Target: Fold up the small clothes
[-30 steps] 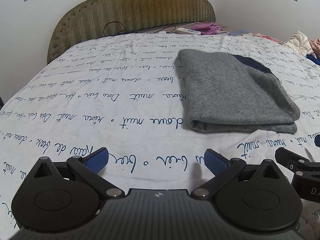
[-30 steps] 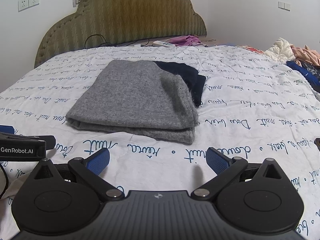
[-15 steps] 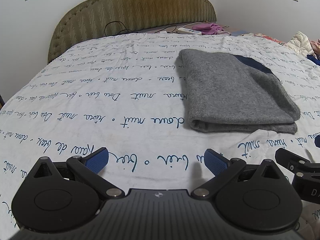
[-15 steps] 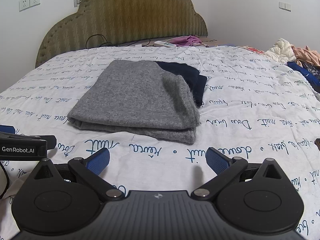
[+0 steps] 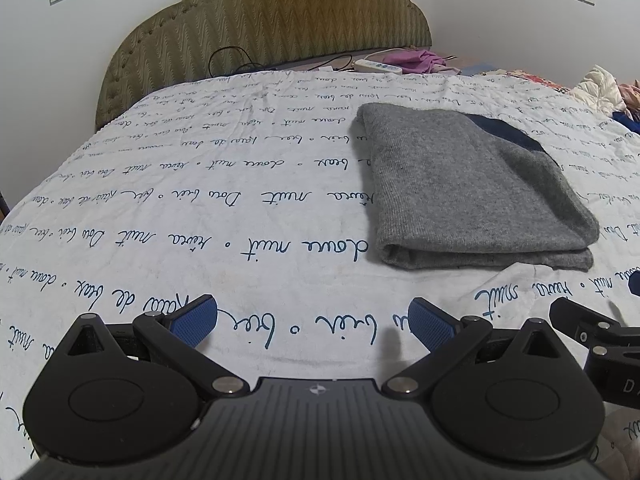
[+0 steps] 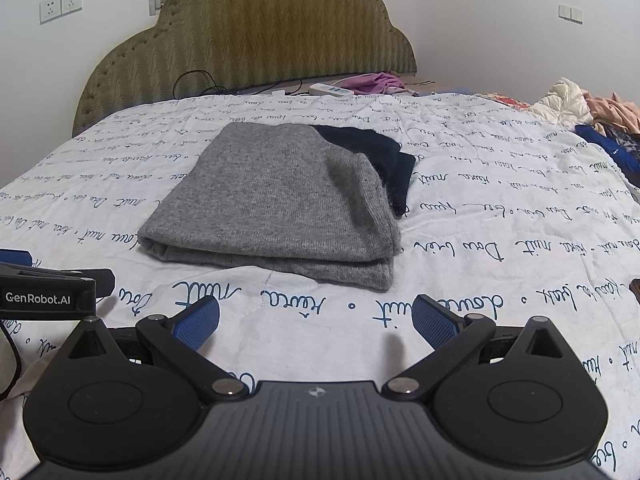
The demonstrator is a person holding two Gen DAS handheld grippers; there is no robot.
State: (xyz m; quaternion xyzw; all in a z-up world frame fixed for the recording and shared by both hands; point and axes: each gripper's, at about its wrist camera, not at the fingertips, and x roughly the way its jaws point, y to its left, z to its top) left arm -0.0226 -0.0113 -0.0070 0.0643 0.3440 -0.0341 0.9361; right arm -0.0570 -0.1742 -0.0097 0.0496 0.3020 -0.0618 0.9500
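Left wrist view: nothing shifted since a second ago. Grey sweater (image 5: 472, 184) folded on bed (image 5: 200, 208), beyond both claws. Left claw (image 5: 312, 318) and right claw (image 6: 316, 318) wide, empty. Fold apparently finished.

At the frame's centre the folded grey garment (image 6: 276, 204) is a soft, matt fine-ribbed knit with a slightly fuzzy nap; the dark navy piece (image 6: 380, 160) at its upper right looks woollier. The bed sheet (image 5: 200, 208) beneath is thin, creased white cotton printed with blue script. The headboard (image 6: 256, 36), upper centre, is padded olive cloth with a zigzag weave. Each gripper's body is matt black plastic with small metal pins and textured blue rubber pads (image 6: 196, 322).
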